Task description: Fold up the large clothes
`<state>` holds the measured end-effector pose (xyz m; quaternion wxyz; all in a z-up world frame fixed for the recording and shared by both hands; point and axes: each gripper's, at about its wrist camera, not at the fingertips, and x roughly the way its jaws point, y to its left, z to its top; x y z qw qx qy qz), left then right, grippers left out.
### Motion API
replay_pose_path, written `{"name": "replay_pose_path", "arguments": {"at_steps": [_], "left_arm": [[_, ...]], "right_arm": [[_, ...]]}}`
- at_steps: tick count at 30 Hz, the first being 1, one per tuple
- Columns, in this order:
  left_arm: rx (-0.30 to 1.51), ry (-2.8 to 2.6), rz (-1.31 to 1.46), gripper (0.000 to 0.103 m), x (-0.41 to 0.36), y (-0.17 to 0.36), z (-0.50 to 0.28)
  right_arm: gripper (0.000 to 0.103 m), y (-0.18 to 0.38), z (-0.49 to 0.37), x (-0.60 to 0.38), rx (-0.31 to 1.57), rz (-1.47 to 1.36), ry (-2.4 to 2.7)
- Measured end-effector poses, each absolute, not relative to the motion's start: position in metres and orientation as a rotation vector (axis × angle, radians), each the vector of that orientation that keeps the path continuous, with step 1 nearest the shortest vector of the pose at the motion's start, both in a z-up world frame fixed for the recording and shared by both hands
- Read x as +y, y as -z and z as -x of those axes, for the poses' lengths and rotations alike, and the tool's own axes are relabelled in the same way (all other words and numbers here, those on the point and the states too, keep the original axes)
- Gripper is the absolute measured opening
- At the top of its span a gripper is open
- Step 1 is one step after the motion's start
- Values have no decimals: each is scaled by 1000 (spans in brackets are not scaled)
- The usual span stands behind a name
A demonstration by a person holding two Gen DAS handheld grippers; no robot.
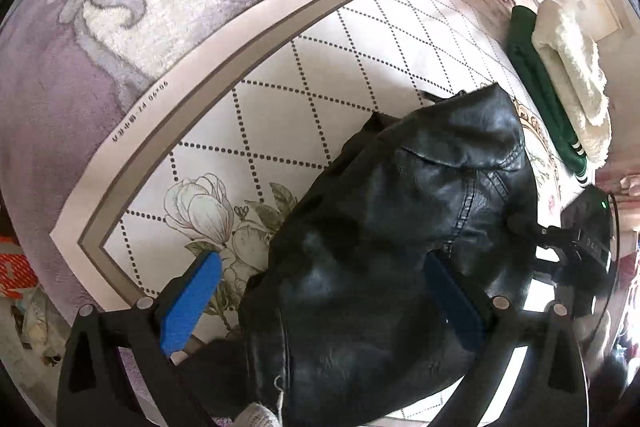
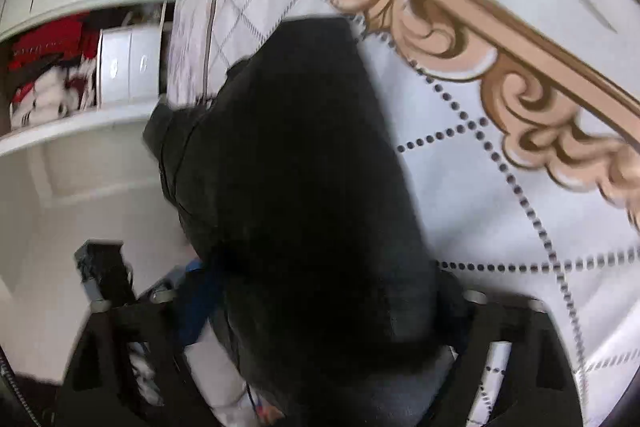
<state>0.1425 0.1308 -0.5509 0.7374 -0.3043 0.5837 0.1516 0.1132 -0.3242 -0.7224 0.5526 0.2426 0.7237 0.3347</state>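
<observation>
The black leather jacket [image 1: 392,227] is judged heavy, pliant and slick; its stitched seams are best gripped. The left gripper [image 1: 320,291] is spread around it, unpinched, and the right gripper [image 2: 320,307] likewise.

- The left gripper [image 1: 320,291] has black plastic arms with bright blue soft pads [image 1: 192,307] on its fingers.
- Round silver screws [image 1: 144,303] sit at about 9 and 3 o'clock on its frame.
- The right gripper [image 2: 316,311] is black too, with silver screws and a dark blue pad at 8 o'clock.
</observation>
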Motion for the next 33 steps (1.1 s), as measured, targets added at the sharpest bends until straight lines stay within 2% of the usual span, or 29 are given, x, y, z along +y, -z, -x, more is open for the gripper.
{"name": "replay_pose_path", "arguments": {"at_steps": [1,3,5,6,7,9,12,15,17,18,19,21,24,25,28,33], "left_arm": [[1279,-336,660,103,129,549,-140],[1283,-343,642,103,128,544,-140],[1278,-348,618,103,123,537,-140],[1280,-350,603,103,119,537,-142],[1285,-351,576,103,114,534,-142],[1287,-341,548,103,103,533,-142],[1296,-318,536,103,86,539,-145],[1290,-338,502,103,75,546,-147],[1295,-368,492,103,73,558,-149],[1306,-376,490,103,74,564,-149],[1326,-388,487,103,75,571,-149],[1346,-391,502,103,80,586,-146],[1346,-370,562,103,90,603,-139],[1341,-359,585,103,93,606,-138],[1326,-351,614,103,99,609,-139],[1308,-366,634,103,106,581,-125]], "right_arm": [[68,721,-109,-329,1697,-605,-750],[63,713,-89,-348,1648,-726,-595],[62,708,-64,-373,1593,-866,-440],[64,708,-44,-391,1576,-948,-349],[74,710,-29,-401,1583,-989,-291],[81,715,4,-411,1709,-1000,-220],[81,697,24,-426,1782,-906,-204],[81,644,21,-445,1659,-738,-152],[67,611,-2,-446,1552,-711,-241],[57,605,-11,-437,1541,-707,-308],[56,600,-21,-430,1535,-682,-355],[56,600,-45,-398,1510,-603,-453],[55,629,-80,-354,1563,-476,-450],[48,647,-89,-343,1591,-404,-409],[47,670,-113,-334,1612,-358,-326],[49,657,-110,-341,1626,-401,-339]]}}
